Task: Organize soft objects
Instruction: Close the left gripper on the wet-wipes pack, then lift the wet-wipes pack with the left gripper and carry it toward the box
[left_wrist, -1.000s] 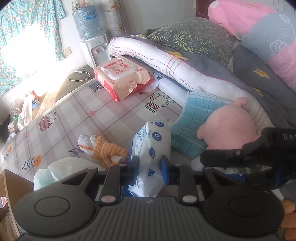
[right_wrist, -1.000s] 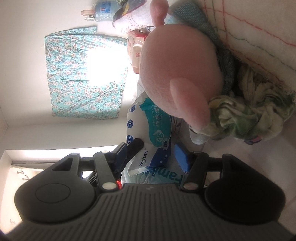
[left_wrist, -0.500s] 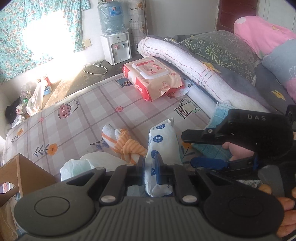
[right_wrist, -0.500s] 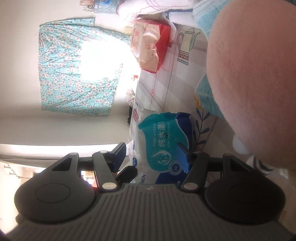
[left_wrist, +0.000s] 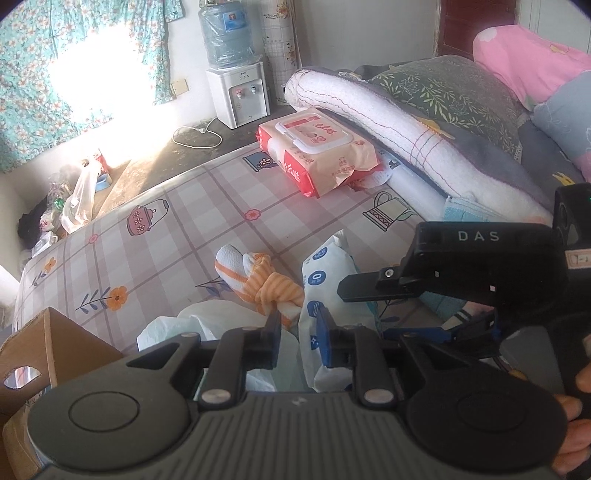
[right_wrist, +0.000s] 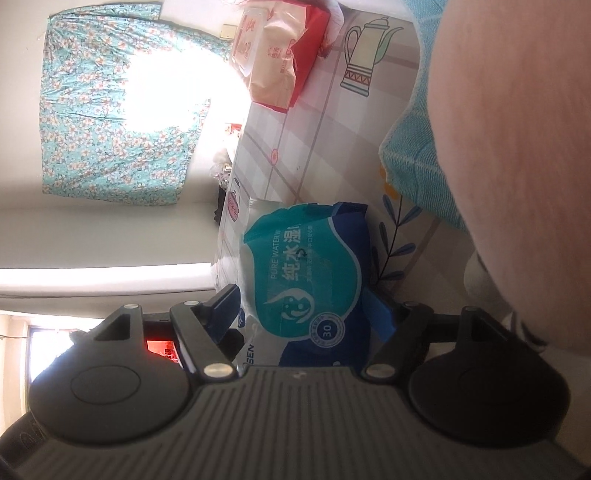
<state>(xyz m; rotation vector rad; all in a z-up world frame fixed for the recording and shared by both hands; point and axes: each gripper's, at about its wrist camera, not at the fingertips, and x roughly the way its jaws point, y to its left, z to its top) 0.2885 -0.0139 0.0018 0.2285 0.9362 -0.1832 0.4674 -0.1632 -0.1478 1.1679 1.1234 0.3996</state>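
A blue and white wet wipes pack (left_wrist: 325, 280) stands on edge on the patterned sheet. My left gripper (left_wrist: 300, 326) is shut on its near edge. My right gripper (left_wrist: 364, 312) comes in from the right, turned on its side. In the right wrist view the wet wipes pack (right_wrist: 306, 273) sits between the right gripper (right_wrist: 308, 310) jaws, which are opening and no longer press on it. A pink plush toy (right_wrist: 517, 147) fills that view's right side, lying on a blue cloth (right_wrist: 410, 147). A knotted orange striped cloth (left_wrist: 266, 284) lies just left of the pack.
A red and peach wipes pack (left_wrist: 317, 147) lies farther back beside a rolled white blanket (left_wrist: 406, 125) and pillows (left_wrist: 450, 88). A white plastic bag (left_wrist: 207, 321) and a cardboard box (left_wrist: 44, 347) sit near left. A water dispenser (left_wrist: 240, 92) stands beyond the bed edge.
The right gripper has slid away from under the pink plush toy to the wet wipes pack, and its jaws have spread wider. The left gripper keeps its hold on the pack.
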